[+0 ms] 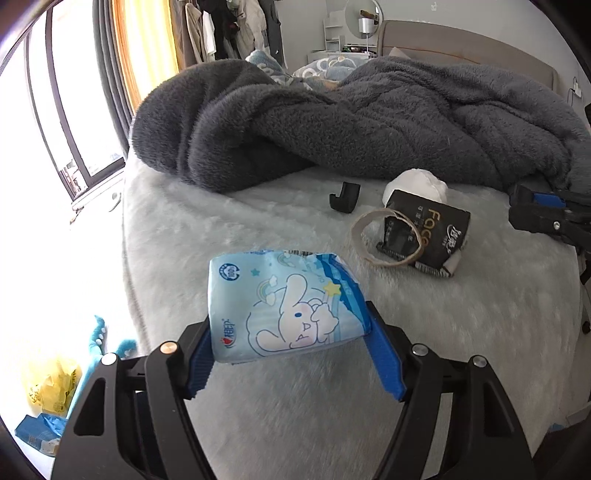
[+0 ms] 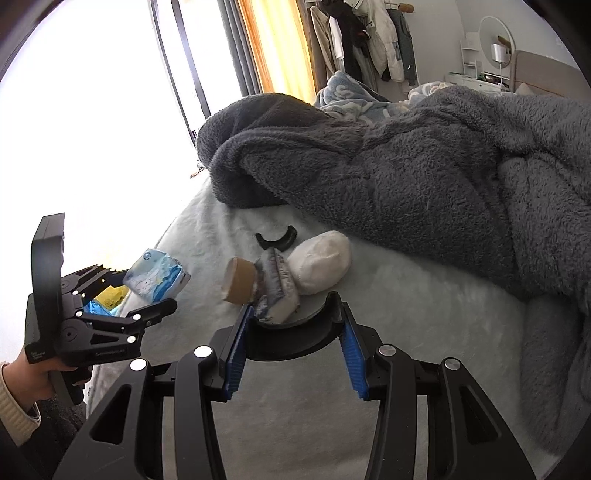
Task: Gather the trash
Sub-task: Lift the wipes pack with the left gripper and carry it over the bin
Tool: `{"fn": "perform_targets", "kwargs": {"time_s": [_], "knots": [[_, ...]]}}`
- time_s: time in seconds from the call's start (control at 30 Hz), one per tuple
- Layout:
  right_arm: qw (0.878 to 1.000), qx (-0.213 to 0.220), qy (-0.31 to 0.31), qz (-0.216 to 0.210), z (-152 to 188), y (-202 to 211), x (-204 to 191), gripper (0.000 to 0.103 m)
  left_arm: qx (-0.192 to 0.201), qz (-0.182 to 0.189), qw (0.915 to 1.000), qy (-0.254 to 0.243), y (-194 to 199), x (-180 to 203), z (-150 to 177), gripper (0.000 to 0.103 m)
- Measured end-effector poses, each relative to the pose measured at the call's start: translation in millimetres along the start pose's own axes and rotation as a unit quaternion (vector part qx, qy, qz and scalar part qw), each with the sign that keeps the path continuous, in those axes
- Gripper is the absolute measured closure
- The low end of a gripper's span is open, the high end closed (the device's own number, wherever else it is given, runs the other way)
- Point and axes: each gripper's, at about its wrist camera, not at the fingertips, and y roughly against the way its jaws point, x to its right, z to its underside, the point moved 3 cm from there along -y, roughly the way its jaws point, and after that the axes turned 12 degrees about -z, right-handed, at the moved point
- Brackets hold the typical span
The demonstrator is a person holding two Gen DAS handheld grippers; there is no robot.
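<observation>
Blue ribbed pads line both grippers. The left gripper (image 1: 290,332) has its jaws spread about as wide as the tissue packet (image 1: 282,306) and pressed against its two ends, so the pale blue packet with the cartoon rabbit is pinched between them and held clear above the bed cover (image 1: 258,221). From the right wrist view the same packet (image 2: 157,278) sits in the left gripper (image 2: 162,291) out past the edge of the bed, with a hand (image 2: 29,376) gripping the handle.

The right gripper (image 2: 295,325) has its jaws wide apart and grips nothing. A black curved piece (image 2: 291,341) spans the gap between its pads, and I cannot tell whether it belongs to the tool. Just ahead of its tips lies a small cluster of trash on the cover: a black tissue pack (image 1: 424,236) printed "Face", a cardboard tape ring (image 1: 388,238) leaning against it, and a white wad (image 1: 415,184) touching its far side. A black C-shaped clip (image 1: 345,197) lies near them, apart, toward the blanket.

The cover is pale and fluffy. A dark grey fleece blanket (image 1: 369,122) is heaped across the far half of the bed. A bright window (image 1: 55,110) with an orange curtain (image 1: 136,44) stands to the left, clothes (image 1: 229,29) hang behind, and a yellow bag (image 1: 55,387) lies on the floor beside the bed.
</observation>
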Motion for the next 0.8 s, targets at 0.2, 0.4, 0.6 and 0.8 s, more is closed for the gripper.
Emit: {"fn": "perform_targets", "kwargs": {"time_s": [0.2, 0.4, 0.6, 0.8], "knots": [[1.000, 0.003, -0.004, -0.001, 5, -1, -23, 0.056, 0.001, -0.002, 1.0000, 0.009, 17, -19, 12, 0.029], [1.000, 0.009, -0.010, -0.002, 8, -8, -46, 0.056, 0.002, -0.004, 0.9998, 0.019, 30, -35, 22, 0.029], [1.000, 0.009, -0.011, -0.007, 11, -13, -69, 0.056, 0.003, 0.001, 0.9995, 0.031, 40, -50, 33, 0.029], [1.000, 0.014, -0.017, -0.011, 13, -19, -91, 0.056, 0.005, 0.004, 0.9990, 0.045, 46, -68, 42, 0.028]]}}
